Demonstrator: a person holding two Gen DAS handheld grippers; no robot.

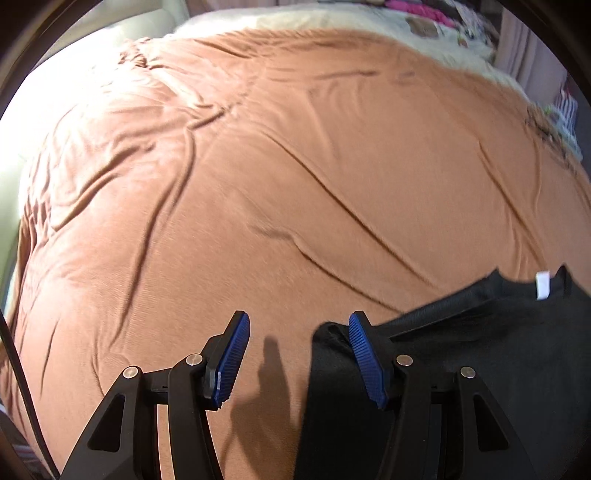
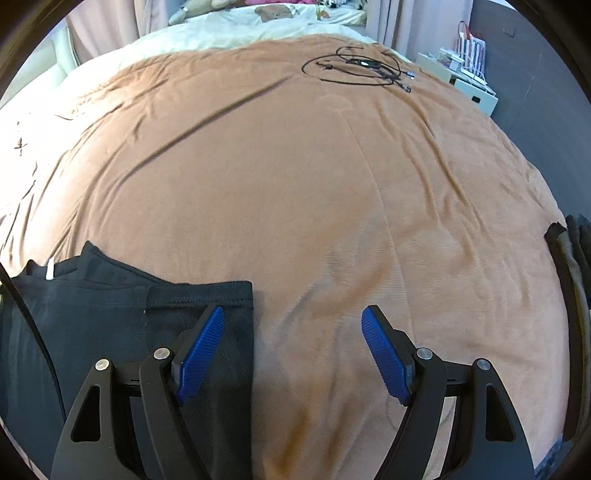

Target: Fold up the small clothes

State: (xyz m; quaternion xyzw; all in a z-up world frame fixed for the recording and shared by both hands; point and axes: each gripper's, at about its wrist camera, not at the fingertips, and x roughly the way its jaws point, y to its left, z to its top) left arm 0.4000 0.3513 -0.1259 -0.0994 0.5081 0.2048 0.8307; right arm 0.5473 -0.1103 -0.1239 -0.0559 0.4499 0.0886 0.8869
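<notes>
A black garment (image 1: 480, 350) with a white neck label (image 1: 542, 285) lies flat on the brown blanket (image 1: 277, 184). In the left wrist view it fills the lower right; my left gripper (image 1: 299, 325) is open and empty, its right finger over the garment's left edge. In the right wrist view the same garment (image 2: 110, 325) lies at the lower left, a sleeve folded over it. My right gripper (image 2: 293, 319) is open and empty, its left finger over the garment's right edge and its right finger over bare blanket (image 2: 332, 184).
A tangle of black cables (image 2: 354, 68) lies on the far part of the blanket. A pile of dark clothes (image 2: 572, 266) sits at the right edge. A white bedside unit (image 2: 465, 83) stands beyond the bed. Cream bedding (image 1: 332, 18) lies at the head.
</notes>
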